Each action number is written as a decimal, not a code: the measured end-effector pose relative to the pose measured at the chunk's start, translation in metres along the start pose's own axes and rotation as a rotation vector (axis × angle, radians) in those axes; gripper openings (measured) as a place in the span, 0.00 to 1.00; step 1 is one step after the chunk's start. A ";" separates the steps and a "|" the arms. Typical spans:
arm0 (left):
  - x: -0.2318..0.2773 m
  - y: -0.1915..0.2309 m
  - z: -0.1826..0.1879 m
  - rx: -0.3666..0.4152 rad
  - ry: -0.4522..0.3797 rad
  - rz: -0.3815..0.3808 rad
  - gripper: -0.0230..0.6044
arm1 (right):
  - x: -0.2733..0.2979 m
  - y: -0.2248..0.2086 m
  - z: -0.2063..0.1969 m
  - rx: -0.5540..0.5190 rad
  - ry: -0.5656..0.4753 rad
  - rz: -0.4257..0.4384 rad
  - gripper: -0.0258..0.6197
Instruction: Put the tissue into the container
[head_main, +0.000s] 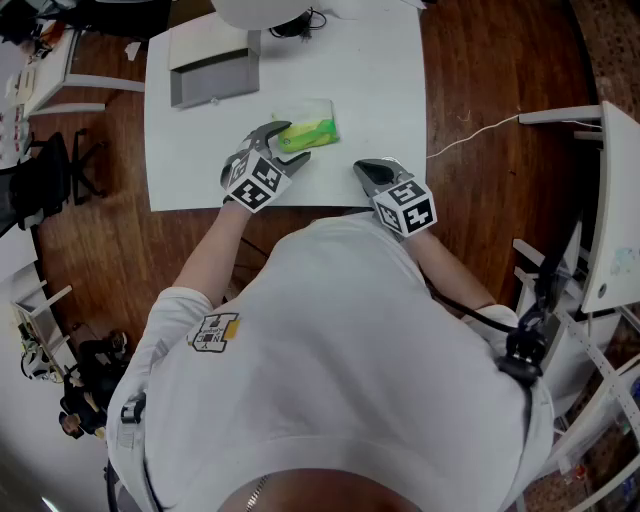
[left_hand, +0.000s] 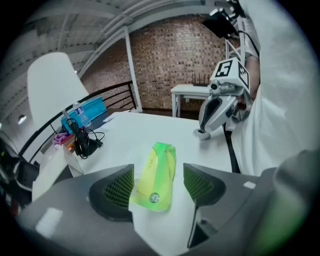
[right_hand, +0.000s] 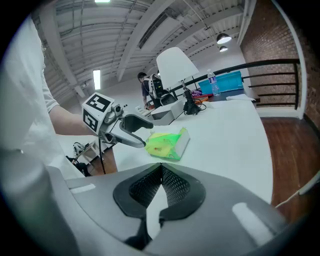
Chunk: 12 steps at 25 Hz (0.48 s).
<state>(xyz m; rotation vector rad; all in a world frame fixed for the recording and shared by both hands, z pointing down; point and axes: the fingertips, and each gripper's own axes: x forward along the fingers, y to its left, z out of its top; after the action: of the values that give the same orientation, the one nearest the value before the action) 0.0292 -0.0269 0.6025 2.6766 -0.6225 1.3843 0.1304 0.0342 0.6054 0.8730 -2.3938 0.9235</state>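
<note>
Fingers (left_hand: 117, 190) of the left gripper (left_hand: 159, 181) are released and stand apart, one on each side of the near end of the tissue pack (left_hand: 156, 175). The right-hand finger is clear of the pack. The left-hand one overlaps the pack's edge in the left gripper view, and contact there cannot be confirmed. The pack is green and yellow and lies flat on the bench (head_main: 385, 90), its long axis running away from the left gripper. In the head view the left gripper (head_main: 290, 146) tilts down over the pack (head_main: 312, 130) from the near left.

The right gripper (right_hand: 160, 172) is clenched, fingers pressed together with nothing between them. Its tip (head_main: 362, 168) rests on or just above the bench near the front edge, to the right of the pack and apart from it. From the right gripper view the pack (right_hand: 167, 142) lies ahead, with the left gripper (right_hand: 145, 136) straddling its left end.

A grey, tray-like container (head_main: 213, 82) sits at the rear left of the white bench, well apart from the pack. Black cables (left_hand: 84, 142) lie at the far edge.

The bench stands on a wooden floor (head_main: 490, 60), across which a white cord (head_main: 470, 135) runs. A brick wall (left_hand: 175, 55), a black railing (left_hand: 116, 92) and a white chair (left_hand: 50, 85) lie beyond.
</note>
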 end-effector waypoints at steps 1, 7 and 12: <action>0.004 0.001 0.003 0.031 0.022 0.001 0.52 | -0.001 -0.004 0.001 -0.004 0.002 0.003 0.04; 0.032 0.010 0.014 0.172 0.152 -0.026 0.64 | -0.002 -0.025 0.008 -0.056 0.008 0.011 0.04; 0.043 0.015 0.010 0.253 0.224 -0.082 0.71 | 0.005 -0.025 0.013 -0.093 0.013 -0.003 0.04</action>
<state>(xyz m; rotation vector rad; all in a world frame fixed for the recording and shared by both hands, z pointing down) 0.0530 -0.0571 0.6293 2.6333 -0.3336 1.8147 0.1420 0.0082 0.6101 0.8335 -2.4030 0.8064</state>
